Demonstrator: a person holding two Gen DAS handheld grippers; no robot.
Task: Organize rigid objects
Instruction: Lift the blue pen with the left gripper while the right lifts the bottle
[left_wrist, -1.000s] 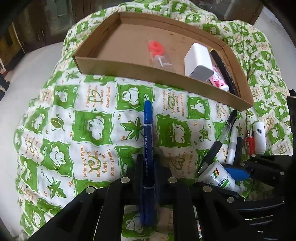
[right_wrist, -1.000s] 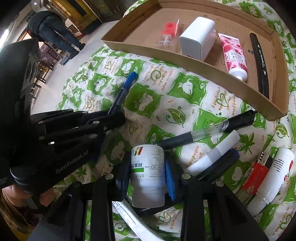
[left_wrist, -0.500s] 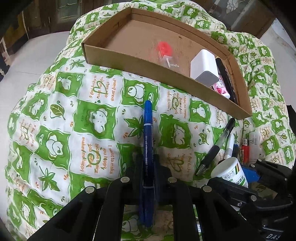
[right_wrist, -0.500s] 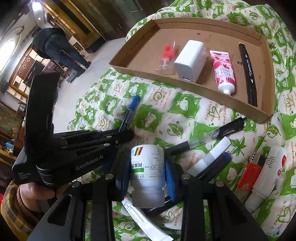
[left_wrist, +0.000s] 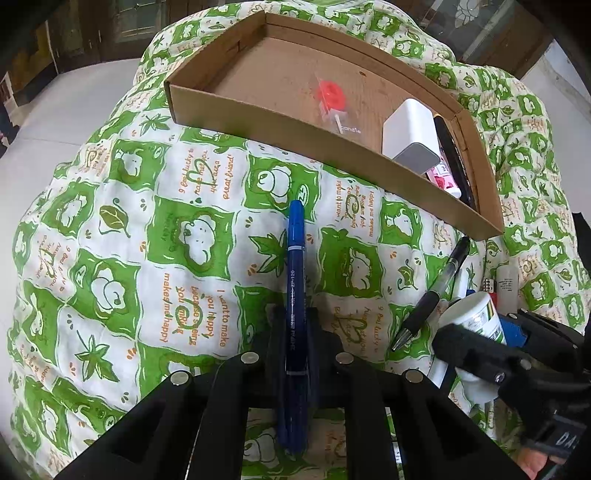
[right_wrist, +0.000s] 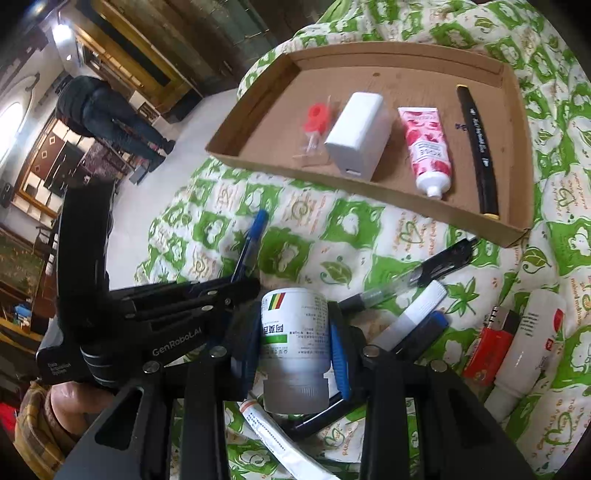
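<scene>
My left gripper (left_wrist: 293, 325) is shut on a blue marker pen (left_wrist: 295, 266), held above the green patterned cloth and pointing at the cardboard tray (left_wrist: 258, 114). My right gripper (right_wrist: 293, 328) is shut on a white medicine bottle (right_wrist: 295, 332), lifted off the cloth. The bottle also shows in the left wrist view (left_wrist: 476, 317). The tray (right_wrist: 266, 162) holds a red-capped item in a clear packet (right_wrist: 314, 122), a white charger block (right_wrist: 358, 133), a pink tube (right_wrist: 426, 147) and a black pen (right_wrist: 478, 147).
Loose on the cloth near my right gripper lie a black gel pen (right_wrist: 417, 273), a white marker (right_wrist: 413, 314), a red lighter (right_wrist: 491, 343), a white bottle (right_wrist: 528, 347) and a white ointment tube (right_wrist: 280, 443). A person (right_wrist: 107, 114) stands far off at the left.
Both grippers have risen with their loads. The tray now sits farther off and more of it shows. The white bottle has come up off the cloth.
</scene>
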